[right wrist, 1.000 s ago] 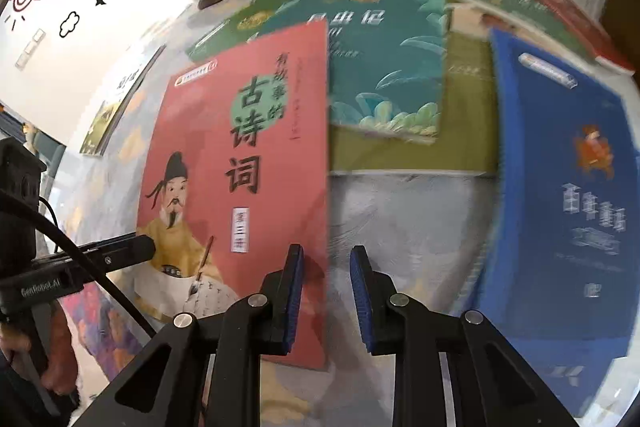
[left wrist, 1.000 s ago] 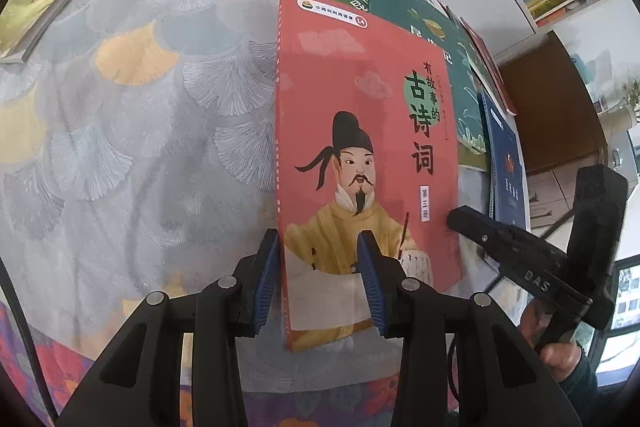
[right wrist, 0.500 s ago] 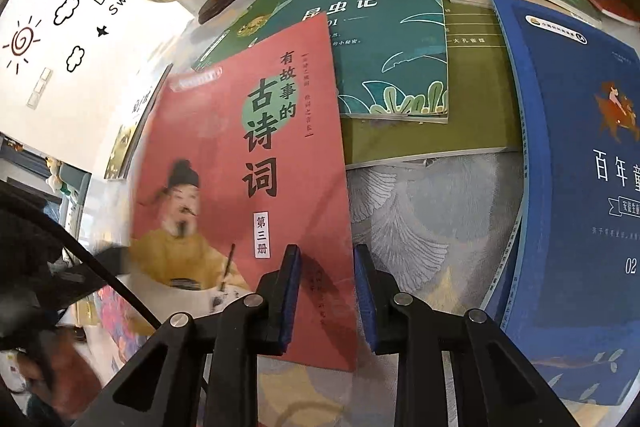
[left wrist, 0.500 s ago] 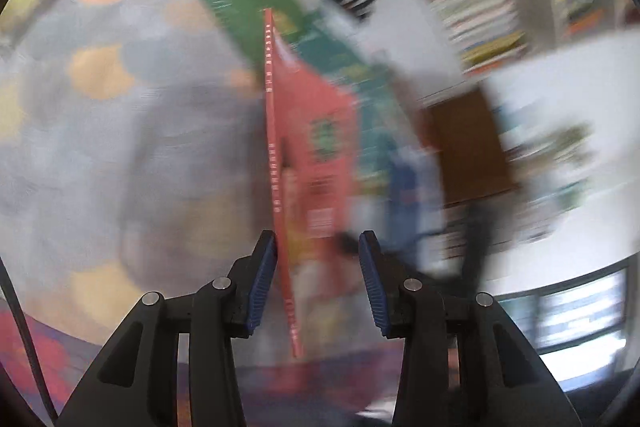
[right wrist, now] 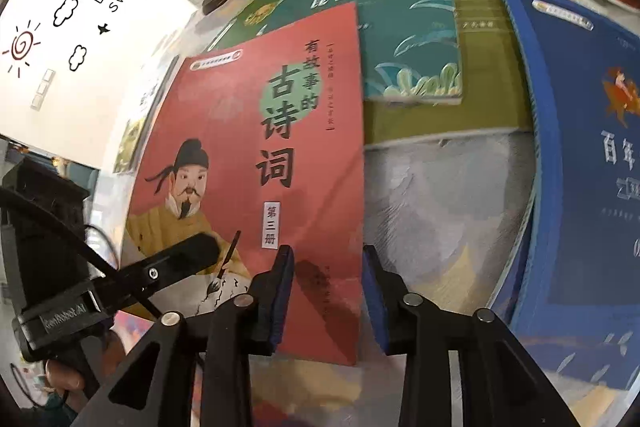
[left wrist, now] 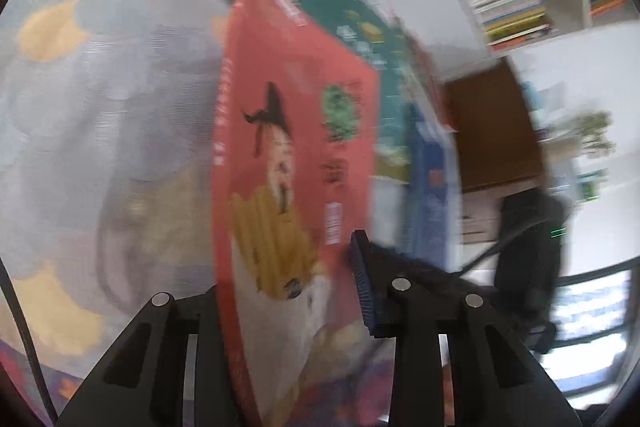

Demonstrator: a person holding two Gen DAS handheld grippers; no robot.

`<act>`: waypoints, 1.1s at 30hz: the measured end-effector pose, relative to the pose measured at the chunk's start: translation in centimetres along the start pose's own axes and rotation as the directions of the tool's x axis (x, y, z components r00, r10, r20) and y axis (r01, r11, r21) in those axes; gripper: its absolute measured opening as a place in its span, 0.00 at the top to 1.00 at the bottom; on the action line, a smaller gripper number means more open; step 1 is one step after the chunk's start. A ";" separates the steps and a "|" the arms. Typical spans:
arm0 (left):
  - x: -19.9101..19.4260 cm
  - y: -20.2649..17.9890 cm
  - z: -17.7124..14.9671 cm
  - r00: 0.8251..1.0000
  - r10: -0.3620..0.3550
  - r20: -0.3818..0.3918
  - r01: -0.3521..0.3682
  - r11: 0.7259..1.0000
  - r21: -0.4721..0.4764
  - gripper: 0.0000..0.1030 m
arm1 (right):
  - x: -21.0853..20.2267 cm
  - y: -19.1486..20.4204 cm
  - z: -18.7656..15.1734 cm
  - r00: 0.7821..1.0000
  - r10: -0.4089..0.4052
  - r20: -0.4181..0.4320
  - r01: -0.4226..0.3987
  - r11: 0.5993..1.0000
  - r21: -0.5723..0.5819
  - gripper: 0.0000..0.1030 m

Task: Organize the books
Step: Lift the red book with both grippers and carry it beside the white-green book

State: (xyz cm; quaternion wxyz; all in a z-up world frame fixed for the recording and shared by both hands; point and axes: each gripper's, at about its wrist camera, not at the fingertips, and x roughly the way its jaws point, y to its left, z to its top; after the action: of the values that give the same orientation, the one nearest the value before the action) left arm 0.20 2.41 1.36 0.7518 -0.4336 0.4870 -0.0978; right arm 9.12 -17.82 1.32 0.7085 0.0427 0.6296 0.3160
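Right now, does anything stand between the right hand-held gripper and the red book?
Nothing visible does. The right hand-held gripper has just been opening its jaws, and a corner of the red book already lies between them.

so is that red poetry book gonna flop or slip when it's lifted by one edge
Probably a little floppy: the red poetry book looks like a thin softcover. Its cover seems glossy, so it might slip. The left hand-held gripper, whose jaws have just been closing, pinches it near the bottom edge, so the far end may sag.
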 end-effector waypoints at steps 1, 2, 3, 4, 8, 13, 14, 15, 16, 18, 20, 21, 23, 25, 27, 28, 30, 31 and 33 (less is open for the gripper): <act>-0.4 0.0 0.3 0.997 -0.078 -0.013 0.078 0.996 -0.034 0.72 | -0.1 0.1 0.0 1.000 0.015 -0.011 -0.015 1.000 0.001 0.57; -0.8 0.1 0.5 0.991 -0.134 -0.018 0.133 0.989 -0.063 0.72 | -0.4 0.2 -0.1 0.999 0.036 -0.010 -0.036 0.999 0.002 0.48; -1.1 0.2 0.8 0.980 -0.197 -0.017 0.195 0.977 -0.086 0.72 | -0.9 0.0 -0.1 0.997 0.078 0.001 -0.078 0.997 0.015 0.35; -1.6 0.3 1.0 0.964 -0.264 -0.011 0.261 0.959 -0.109 0.72 | -1.5 -0.3 0.0 0.992 0.126 0.021 -0.127 0.991 0.036 0.28; -2.0 0.6 1.4 0.932 -0.363 -0.009 0.358 0.921 -0.152 0.72 | -1.8 -2.8 0.6 0.942 0.329 0.060 -0.335 0.927 0.170 0.21; -0.4 1.9 0.6 0.955 -0.290 -0.056 0.276 0.944 -0.180 0.72 | 0.0 -4.4 0.3 0.825 0.558 0.092 -0.556 0.771 0.310 0.65; -0.2 1.9 0.3 0.973 -0.216 -0.076 0.203 0.967 -0.151 0.72 | 0.0 -4.2 0.3 0.846 0.527 0.086 -0.526 0.796 0.299 0.66; -0.2 1.9 -0.1 0.985 -0.146 -0.088 0.135 0.984 -0.117 0.72 | -0.1 -3.5 0.3 0.882 0.465 0.070 -0.466 0.844 0.264 0.68; 0.0 1.6 -0.4 0.994 -0.036 -0.099 0.030 0.997 -0.066 0.70 | -0.2 -2.7 0.3 0.913 0.404 0.051 -0.405 0.888 0.218 0.68; 0.5 1.3 -0.8 0.993 0.048 -0.107 -0.050 0.999 -0.013 0.69 | -0.5 -1.6 0.3 0.952 0.305 0.024 -0.305 0.941 0.146 0.69; 0.5 1.5 -1.2 0.991 0.071 -0.110 -0.071 0.997 -0.004 0.69 | -0.5 -0.4 0.2 0.973 0.230 0.014 -0.230 0.970 0.080 0.69; 0.7 1.3 -1.3 0.989 0.099 -0.106 -0.098 0.995 0.013 0.69 | -0.4 0.1 0.3 0.981 0.196 0.016 -0.196 0.979 0.048 0.69; 0.8 0.6 -1.6 0.979 0.183 -0.084 -0.177 0.981 0.075 0.69 | -0.2 1.3 0.6 0.994 0.106 0.015 -0.106 0.994 -0.014 0.69; 1.0 -0.4 -2.1 0.968 0.243 -0.067 -0.232 0.962 0.142 0.69 | -0.1 2.3 0.7 1.000 0.013 0.017 -0.012 0.996 -0.089 0.69; 0.8 -0.5 -2.3 0.963 0.264 -0.056 -0.251 0.952 0.175 0.69 | -0.4 3.0 0.4 0.998 -0.055 0.043 0.061 0.986 -0.158 0.69; 0.7 -0.8 -2.4 0.961 0.272 -0.047 -0.259 0.947 0.189 0.69 | -0.6 3.3 0.0 0.995 -0.084 0.061 0.094 0.976 -0.196 0.69; 0.5 -1.3 -2.3 0.959 0.280 -0.032 -0.268 0.942 0.204 0.69 | -0.9 4.5 -0.2 0.986 -0.133 0.101 0.156 0.953 -0.260 0.69; 0.4 -1.4 -2.3 0.958 0.285 -0.032 -0.273 0.939 0.210 0.68 | -1.1 5.1 -0.3 0.980 -0.154 0.126 0.185 0.939 -0.290 0.69; 0.1 -1.6 -2.0 0.952 0.305 -0.030 -0.291 0.932 0.214 0.65 | -1.5 6.2 -0.8 0.969 -0.184 0.167 0.233 0.907 -0.350 0.71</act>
State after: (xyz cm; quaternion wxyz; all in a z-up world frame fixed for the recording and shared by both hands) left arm -0.99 0.26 2.20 0.7832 -0.2707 0.5577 -0.0465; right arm 5.91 -13.89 5.25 0.7731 -0.1374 0.5129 0.3470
